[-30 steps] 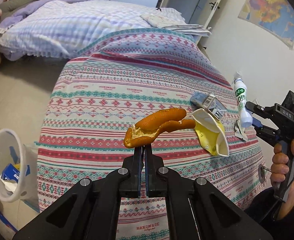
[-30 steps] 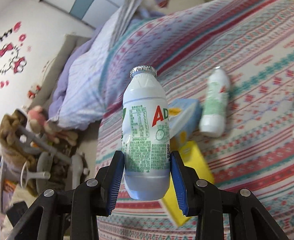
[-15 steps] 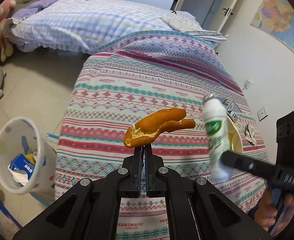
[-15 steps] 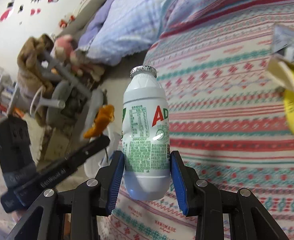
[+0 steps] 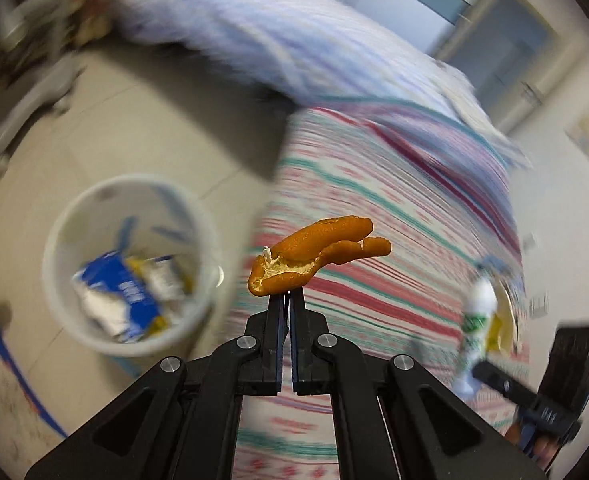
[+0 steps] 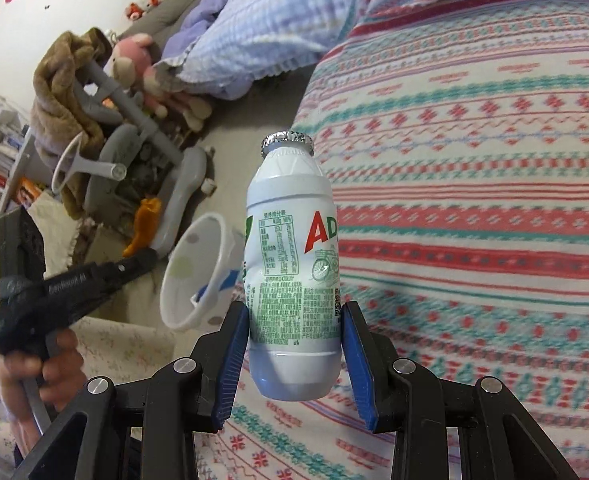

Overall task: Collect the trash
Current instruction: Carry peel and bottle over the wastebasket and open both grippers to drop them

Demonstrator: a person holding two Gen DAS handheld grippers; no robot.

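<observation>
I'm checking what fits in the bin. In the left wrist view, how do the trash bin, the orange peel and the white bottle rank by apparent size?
Largest to smallest as they appear:
1. trash bin
2. orange peel
3. white bottle

The peel sits close to the camera in the left gripper, so it looks bigger than it is; its rank over the bottle is unsure.

bin (image 5: 130, 264): contents blurred, unreadable | bed cover (image 5: 394, 216): motion-smeared | bottle (image 6: 292, 264): label wraps out of sight
</observation>
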